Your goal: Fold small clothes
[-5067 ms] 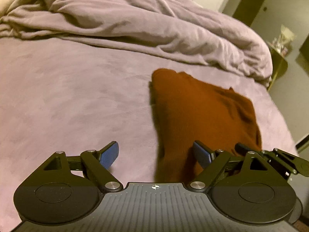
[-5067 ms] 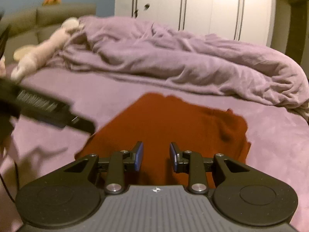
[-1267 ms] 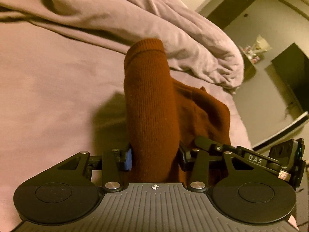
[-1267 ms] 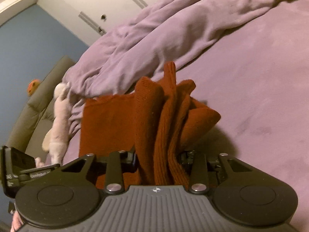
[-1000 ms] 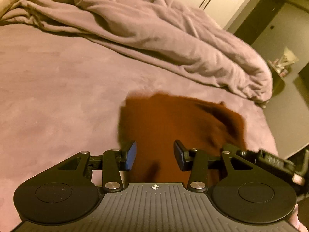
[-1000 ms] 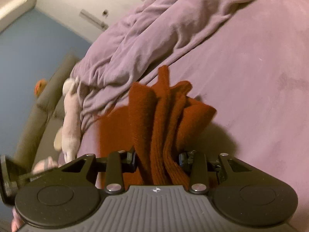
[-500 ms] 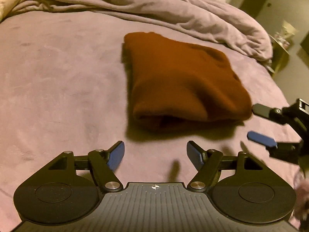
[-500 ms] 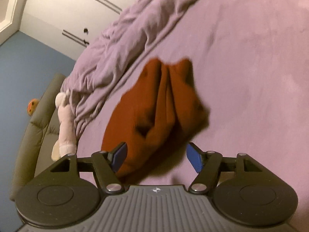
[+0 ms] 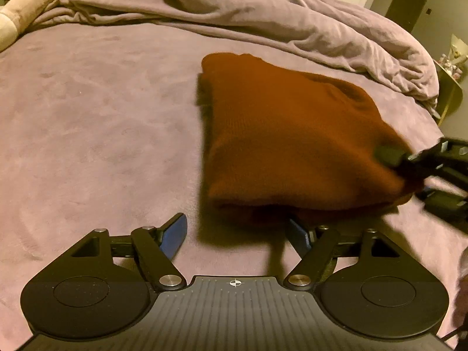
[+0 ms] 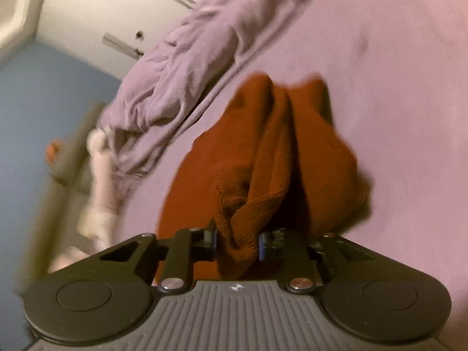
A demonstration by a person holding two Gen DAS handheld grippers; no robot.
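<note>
Sweater [image 9: 292, 134], rust-brown knit, is down on the purple bed [image 9: 96, 122] as a thick folded bundle, its folded edge facing my left claw [image 9: 237, 231]. A second ago I had it lifted off the bed, a rolled column of knit pinched in each claw; half a second ago it was lying flat with both claws spread and clear of it. Now my left claw is low, just short of the near fold, blue pads spread wide with only bedding between them.

My right claw [image 10: 237, 241] is a different story: its jaws are closing, and a bunched ribbed hem of the sweater sits pinched between the pads. From my left camera I can see that claw [image 9: 409, 158] biting into the bundle's far right corner, blurred.

No writing I can read anywhere; the lettering that showed on the right claw's arm a moment back is lost in blur.

Loose layers at the right end fan open in deep creases, less tidy than the smooth top face. A rumpled purple duvet [image 9: 263, 14] is heaped behind, and a pale plush toy [image 10: 99, 175] lies at its end.
</note>
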